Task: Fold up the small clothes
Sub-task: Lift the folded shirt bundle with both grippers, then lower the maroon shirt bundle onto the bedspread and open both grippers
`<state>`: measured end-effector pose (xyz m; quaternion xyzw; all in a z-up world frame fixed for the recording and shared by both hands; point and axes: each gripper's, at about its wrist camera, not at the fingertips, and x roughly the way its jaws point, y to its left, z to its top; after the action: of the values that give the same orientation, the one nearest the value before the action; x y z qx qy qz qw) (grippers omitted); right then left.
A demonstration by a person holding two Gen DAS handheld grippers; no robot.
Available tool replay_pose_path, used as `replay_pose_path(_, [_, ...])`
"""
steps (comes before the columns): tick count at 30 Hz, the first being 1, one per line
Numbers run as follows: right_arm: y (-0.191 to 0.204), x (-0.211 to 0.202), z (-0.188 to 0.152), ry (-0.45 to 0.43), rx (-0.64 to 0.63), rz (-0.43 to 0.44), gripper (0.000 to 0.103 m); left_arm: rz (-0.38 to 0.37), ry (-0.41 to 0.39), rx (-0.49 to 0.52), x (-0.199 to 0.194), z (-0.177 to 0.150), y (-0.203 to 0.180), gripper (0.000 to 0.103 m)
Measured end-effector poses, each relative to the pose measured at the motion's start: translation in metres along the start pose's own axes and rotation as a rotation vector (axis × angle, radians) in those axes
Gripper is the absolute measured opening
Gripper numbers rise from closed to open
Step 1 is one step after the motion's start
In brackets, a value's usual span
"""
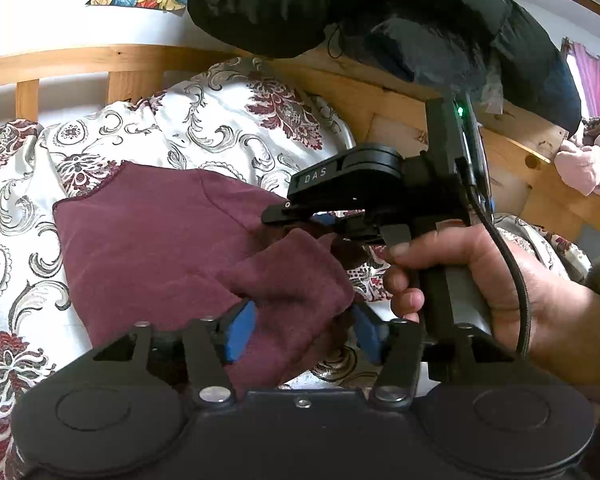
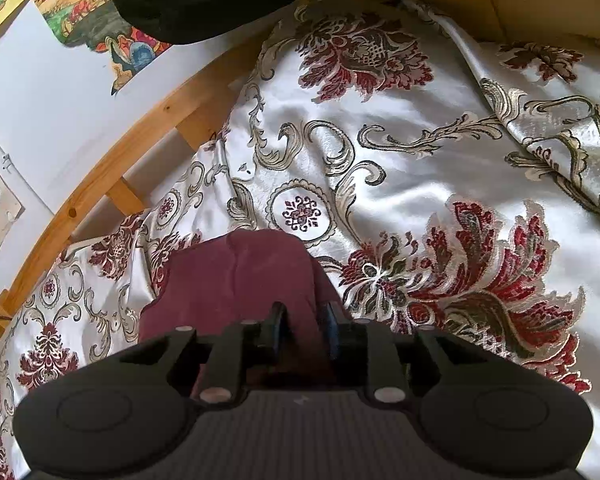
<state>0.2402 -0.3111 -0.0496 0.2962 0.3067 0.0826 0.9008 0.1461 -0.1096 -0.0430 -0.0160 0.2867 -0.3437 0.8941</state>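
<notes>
My left fingers [image 1: 304,330] hang released around the maroon garment [image 1: 160,248] on the bed [image 1: 20,208]; my right fingers [image 2: 302,326], loosened, straddle its folded edge, letting the fold settle.

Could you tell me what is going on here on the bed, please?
A person is folding a small maroon garment on a patterned bedspread, with a handheld gripper in each hand. The left gripper stands open around a folded-over corner of the cloth, its pads apart from it. The right gripper, held by a hand, has cloth between its narrow jaws; whether it presses is hard to tell. Dark clothing hangs over the wooden bed frame.
</notes>
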Motion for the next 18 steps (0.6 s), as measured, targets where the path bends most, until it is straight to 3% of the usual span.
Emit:
replay_pose_path(4, [-0.003,-0.002,0.001,-0.004,0.014,-0.010,0.039,0.023,-0.060,-0.001,-0.013,-0.001,0.002,0.085])
replay_pose_path(7, [-0.005,-0.004,0.003,-0.011,0.025,-0.017,0.044,0.087,-0.122,-0.008,-0.024,0.000,0.003,0.100])
replay_pose_path(9, [-0.006,-0.008,0.003,-0.022,0.026,-0.027,0.058,0.115,-0.167,-0.029,-0.032,0.000,0.007,0.102])
replay_pose_path(14, [-0.006,-0.023,0.003,-0.041,0.006,-0.031,0.082,0.151,-0.258,-0.148,-0.049,0.002,0.025,0.102])
replay_pose_path(15, [-0.004,-0.027,0.003,-0.039,-0.004,-0.026,0.089,0.170,-0.262,-0.169,-0.051,0.003,0.029,0.102])
replay_pose_path(18, [0.002,-0.038,-0.001,-0.024,-0.050,-0.018,0.095,0.226,-0.239,-0.252,-0.052,0.003,0.043,0.102])
